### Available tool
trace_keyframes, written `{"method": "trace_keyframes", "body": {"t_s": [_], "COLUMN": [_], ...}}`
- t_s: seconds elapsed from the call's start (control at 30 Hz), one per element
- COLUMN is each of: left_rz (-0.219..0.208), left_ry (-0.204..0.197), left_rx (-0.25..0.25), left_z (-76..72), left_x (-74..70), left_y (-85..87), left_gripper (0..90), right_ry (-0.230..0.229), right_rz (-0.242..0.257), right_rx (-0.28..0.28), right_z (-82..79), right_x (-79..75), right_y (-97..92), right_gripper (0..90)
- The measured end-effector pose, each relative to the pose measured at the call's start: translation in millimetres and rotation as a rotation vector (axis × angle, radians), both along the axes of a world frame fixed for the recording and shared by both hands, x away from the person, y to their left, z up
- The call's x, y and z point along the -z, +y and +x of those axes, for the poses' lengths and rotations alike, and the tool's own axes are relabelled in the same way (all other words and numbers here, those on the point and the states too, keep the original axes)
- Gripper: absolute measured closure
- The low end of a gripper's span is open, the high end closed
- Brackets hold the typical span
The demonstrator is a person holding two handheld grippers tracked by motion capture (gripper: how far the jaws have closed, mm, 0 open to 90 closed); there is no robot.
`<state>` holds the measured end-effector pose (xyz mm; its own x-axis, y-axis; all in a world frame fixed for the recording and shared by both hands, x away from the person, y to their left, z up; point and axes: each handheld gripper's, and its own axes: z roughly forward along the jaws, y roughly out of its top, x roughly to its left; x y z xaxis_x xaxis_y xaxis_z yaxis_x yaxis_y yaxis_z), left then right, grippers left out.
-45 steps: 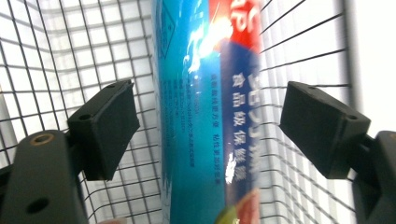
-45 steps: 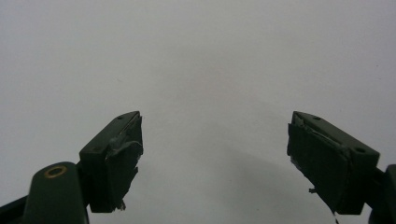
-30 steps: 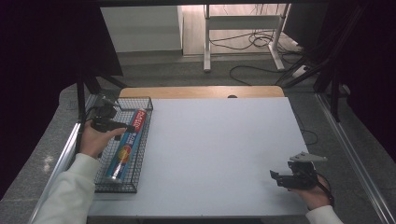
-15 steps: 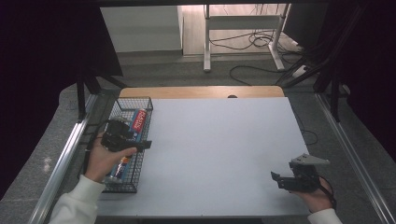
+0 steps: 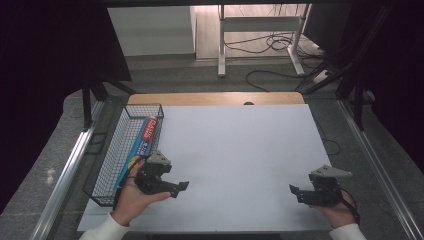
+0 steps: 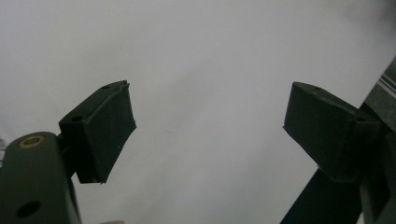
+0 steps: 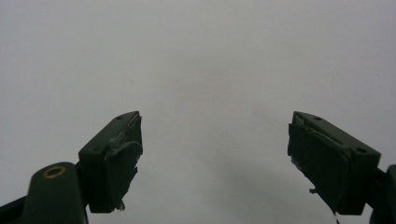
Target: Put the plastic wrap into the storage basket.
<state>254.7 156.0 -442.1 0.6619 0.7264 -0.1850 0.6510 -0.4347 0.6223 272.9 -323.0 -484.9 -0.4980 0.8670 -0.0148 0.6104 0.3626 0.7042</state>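
The left gripper (image 5: 172,187) has drawn back from the basket (image 5: 107,165) to the desk's near-left edge, jaws wide and empty like the right gripper's (image 5: 298,193), leaving the box (image 5: 145,140) inside, apparently delivered.

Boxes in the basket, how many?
1. A long box lies lengthwise in the wire basket at the table's left edge. The left gripper and hand cover its near end, so something small could be hidden there.
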Motion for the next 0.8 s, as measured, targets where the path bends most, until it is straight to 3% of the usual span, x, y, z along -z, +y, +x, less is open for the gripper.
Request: {"method": "trace_keyframes", "body": {"t_s": [0.13,0.33,0.53,0.8], "left_rz": [0.002,0.001,0.005,-0.007], "left_ry": [0.008,0.006,0.0,-0.004], "left_rx": [0.043,0.047,0.037,0.02], "left_z": [-8.9,-12.4,-12.6,-10.7], "left_x": [15.5,26.1,28.0,28.9], "left_y": [-11.2,-15.6,-12.6,-10.1], "left_gripper": [16.0,16.0,16.2,17.2], "right_ry": [-0.002,-0.01,-0.024,-0.065], "right_rz": [-0.001,-0.002,-0.002,0.037], "right_rx": [-0.007,-0.014,-0.027,-0.075], "right_z": [-0.3,-0.8,-2.0,-1.4], "right_x": [-0.4,-1.1,-1.6,-3.9], "right_y": [1.3,3.4,4.1,7.3], "right_gripper": [18.6,18.6,18.7,18.7]}}
